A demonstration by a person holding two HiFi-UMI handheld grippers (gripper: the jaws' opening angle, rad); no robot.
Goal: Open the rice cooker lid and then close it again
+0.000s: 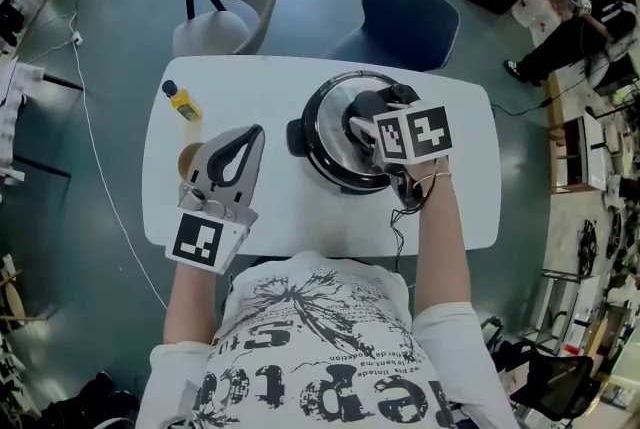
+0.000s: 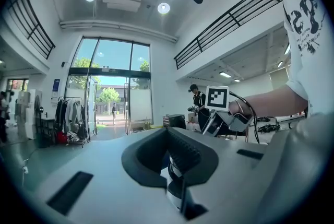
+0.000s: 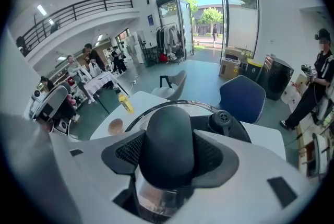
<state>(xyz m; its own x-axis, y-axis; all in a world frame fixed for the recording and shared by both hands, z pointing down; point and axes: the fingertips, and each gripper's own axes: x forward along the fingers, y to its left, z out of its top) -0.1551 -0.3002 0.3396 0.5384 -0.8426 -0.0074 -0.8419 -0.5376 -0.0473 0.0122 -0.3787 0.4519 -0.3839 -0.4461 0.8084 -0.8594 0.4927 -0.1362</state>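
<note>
- Head view: rice cooker (image 1: 312, 155) sits mid white table (image 1: 270, 212), glass lid (image 1: 335, 132) over the pot; seated or not, can't tell. Right gripper (image 1: 368, 120) is on the lid's knob. Left gripper (image 1: 250, 139) hangs beside, off the cooker. Risk: nothing steadies the pot, so a skewed pull could drag it twd the table edge.
- Left gripper view: jaws clenched together, empty, pointing level.
- Right gripper view: ribbed pads (image 3: 130, 151) grasp the domed black knob (image 3: 168, 144). It looks smooth & rounded, so it might slip out & drop the lid. Lid is clear glass w/ shiny metal rim; black vent cap (image 3: 223, 121) behind.
</note>
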